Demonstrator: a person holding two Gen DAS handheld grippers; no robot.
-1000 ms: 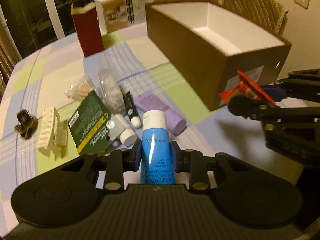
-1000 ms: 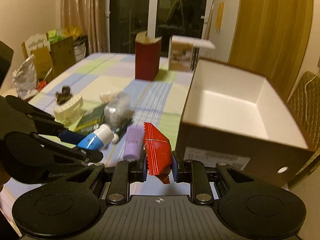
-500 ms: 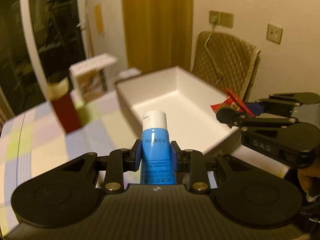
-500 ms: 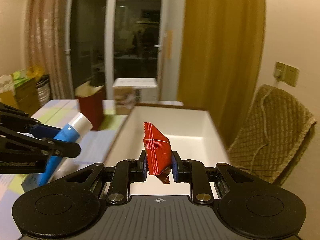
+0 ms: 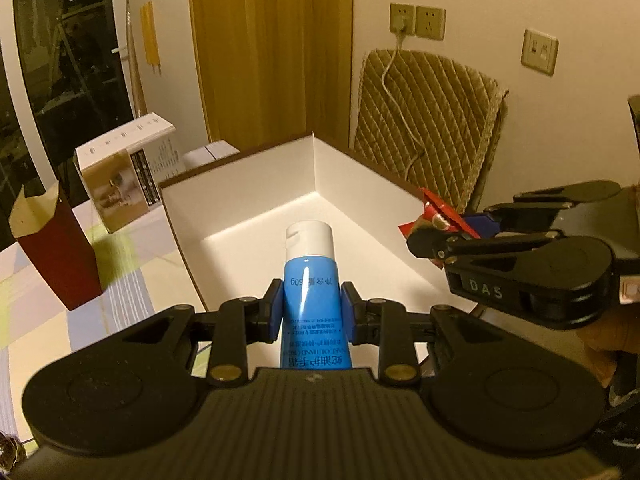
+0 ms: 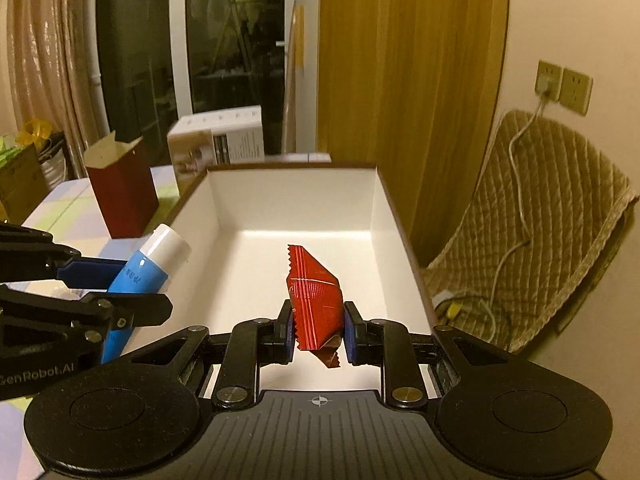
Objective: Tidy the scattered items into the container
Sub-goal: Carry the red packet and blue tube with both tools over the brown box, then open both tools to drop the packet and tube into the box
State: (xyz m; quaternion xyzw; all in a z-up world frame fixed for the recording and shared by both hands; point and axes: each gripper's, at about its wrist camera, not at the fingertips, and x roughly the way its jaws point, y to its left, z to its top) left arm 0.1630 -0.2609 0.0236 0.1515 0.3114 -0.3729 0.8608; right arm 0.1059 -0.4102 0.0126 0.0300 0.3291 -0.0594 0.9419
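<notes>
My left gripper (image 5: 311,307) is shut on a blue tube with a white cap (image 5: 310,276), held above the open white-lined box (image 5: 352,184). In the right wrist view the same tube (image 6: 138,276) pokes out over the box's left wall (image 6: 192,216). My right gripper (image 6: 317,330) is shut on a red crinkle-edged sachet (image 6: 314,300), hanging over the box's bare floor. The left wrist view shows that right gripper (image 5: 444,232) at the right with the sachet (image 5: 438,210) in it. Nothing lies inside the box.
A dark red open carton (image 5: 56,248) and a white printed box (image 5: 128,172) stand on the checked tablecloth (image 5: 120,292) left of the container. A quilted chair (image 6: 540,220) with a white cable sits right of the box, near the wall sockets (image 6: 564,88).
Both grippers rose from the table's scattered items and swung over the box, each keeping its item. The pile of items has dropped out of view.
</notes>
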